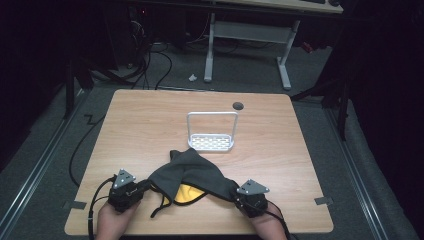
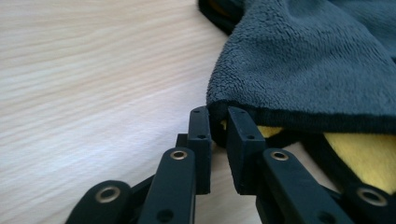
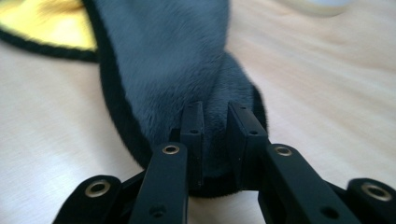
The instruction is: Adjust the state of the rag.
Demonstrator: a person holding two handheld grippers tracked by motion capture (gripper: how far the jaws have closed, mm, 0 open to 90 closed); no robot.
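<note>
The grey cloth point(image 1: 192, 172) with its yellow underside lies rumpled on the near half of the wooden table point(image 1: 150, 120), bunched up into a peak in the middle and drawn out toward both hands, well short of the white rack point(image 1: 212, 131) standing behind it. On the left, the left gripper point(image 1: 141, 188) has its jaws pinched on a black-hemmed corner point(image 2: 218, 112); in the left gripper view only the very edge sits between the pads, with the yellow face point(image 2: 364, 156) showing just beyond, so that hold looks shallow to me. If I were doing it, I would keep the squeeze firm there and avoid any sharp tug, since a hem caught that thinly could slide out. In the middle the fabric is doubled over itself, and one black edge point(image 1: 162, 202) trails loose toward the front of the table. On the right, the right gripper point(image 1: 235, 195) is clamped on the other end, and in the right gripper view a good thick fold of grey pile point(image 3: 215, 135) fills the gap between its jaws, a much deeper bite. To spread or fold this well, I reckon both hands should lift together and draw apart evenly, keeping the cloth off the rack, until the hump flattens and the loose edge hangs free
</note>
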